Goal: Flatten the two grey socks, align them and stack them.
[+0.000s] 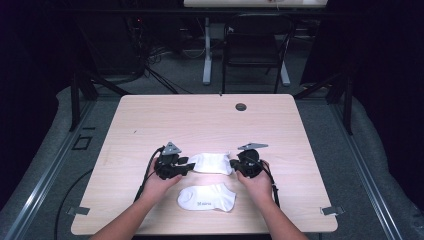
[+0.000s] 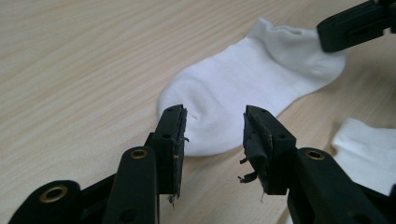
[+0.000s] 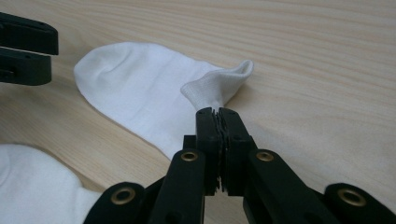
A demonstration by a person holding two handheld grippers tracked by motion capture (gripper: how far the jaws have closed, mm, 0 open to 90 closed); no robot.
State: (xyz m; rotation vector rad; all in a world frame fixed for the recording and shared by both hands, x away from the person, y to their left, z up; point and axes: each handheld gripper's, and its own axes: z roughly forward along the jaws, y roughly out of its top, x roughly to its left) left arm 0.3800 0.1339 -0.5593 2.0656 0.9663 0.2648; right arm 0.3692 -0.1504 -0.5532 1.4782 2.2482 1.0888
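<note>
In the high view, our far sock [image 1: 212, 163] lies on the counter [image 1: 150, 120], its long axis running from the left gripper [image 1: 183, 167] to the right gripper [image 1: 236, 165]; a second sock [image 1: 206, 197] rests nearer to us. In the left gripper view, our jaws stand spread, the toe just ahead between them, not yet pressed. In the right gripper view, our jaws are pressed together, pinching the cuff [image 3: 219, 86].
</note>
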